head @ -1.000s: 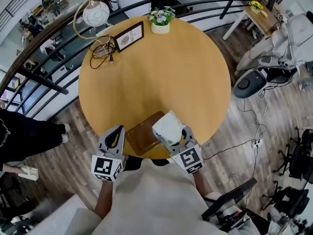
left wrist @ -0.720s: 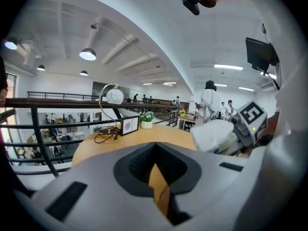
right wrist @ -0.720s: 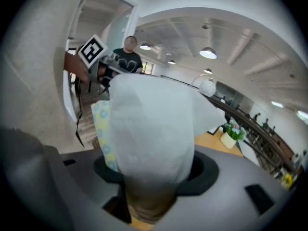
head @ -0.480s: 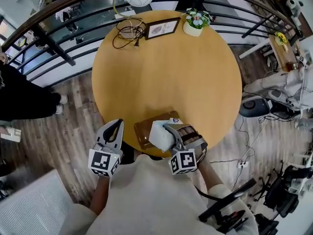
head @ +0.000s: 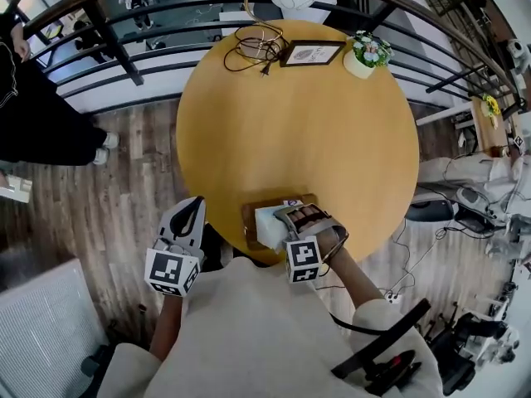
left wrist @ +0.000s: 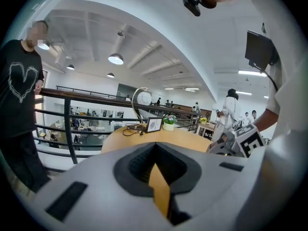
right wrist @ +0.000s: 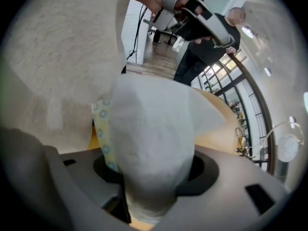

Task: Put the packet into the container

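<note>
Right gripper (right wrist: 150,179) clamped on the white packet (head: 269,225), jaws fairly wide and packet bulging out between them. Packet is low centre in the head view, over the brown container (head: 250,215) at the round table's (head: 299,131) near edge; contact unclear. Left gripper (head: 195,209) jaws together, empty, off the table at lower left.

The round wooden counter (head: 299,131) carries a brown container (head: 250,220) at its near edge. Along the far edge lie a coil of cables (head: 253,46) at the left, a framed picture (head: 313,53), and a flower pot (head: 366,54) at the right.
</note>
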`<control>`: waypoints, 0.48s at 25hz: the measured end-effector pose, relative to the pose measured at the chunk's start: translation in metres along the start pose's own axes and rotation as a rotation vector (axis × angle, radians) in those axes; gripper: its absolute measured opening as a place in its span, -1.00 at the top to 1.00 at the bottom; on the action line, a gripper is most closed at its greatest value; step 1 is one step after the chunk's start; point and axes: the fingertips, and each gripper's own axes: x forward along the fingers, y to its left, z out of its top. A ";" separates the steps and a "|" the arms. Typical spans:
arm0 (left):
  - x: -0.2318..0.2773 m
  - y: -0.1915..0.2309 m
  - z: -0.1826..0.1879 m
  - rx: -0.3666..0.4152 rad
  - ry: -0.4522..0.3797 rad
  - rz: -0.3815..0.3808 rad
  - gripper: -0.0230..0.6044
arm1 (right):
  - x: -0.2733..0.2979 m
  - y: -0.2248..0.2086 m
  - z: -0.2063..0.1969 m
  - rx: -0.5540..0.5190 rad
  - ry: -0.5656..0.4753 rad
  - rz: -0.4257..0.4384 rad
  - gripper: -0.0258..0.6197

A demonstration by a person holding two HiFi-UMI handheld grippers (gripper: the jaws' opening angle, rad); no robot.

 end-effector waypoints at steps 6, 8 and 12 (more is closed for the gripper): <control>-0.001 0.006 -0.002 -0.028 -0.012 0.017 0.91 | 0.038 0.015 -0.014 0.005 0.089 0.224 0.10; -0.001 0.005 -0.001 -0.034 -0.013 0.019 0.91 | 0.047 0.018 -0.017 -0.007 0.108 0.254 0.10; -0.005 0.009 0.000 -0.041 -0.012 0.035 0.91 | 0.063 0.028 -0.016 -0.027 0.124 0.303 0.10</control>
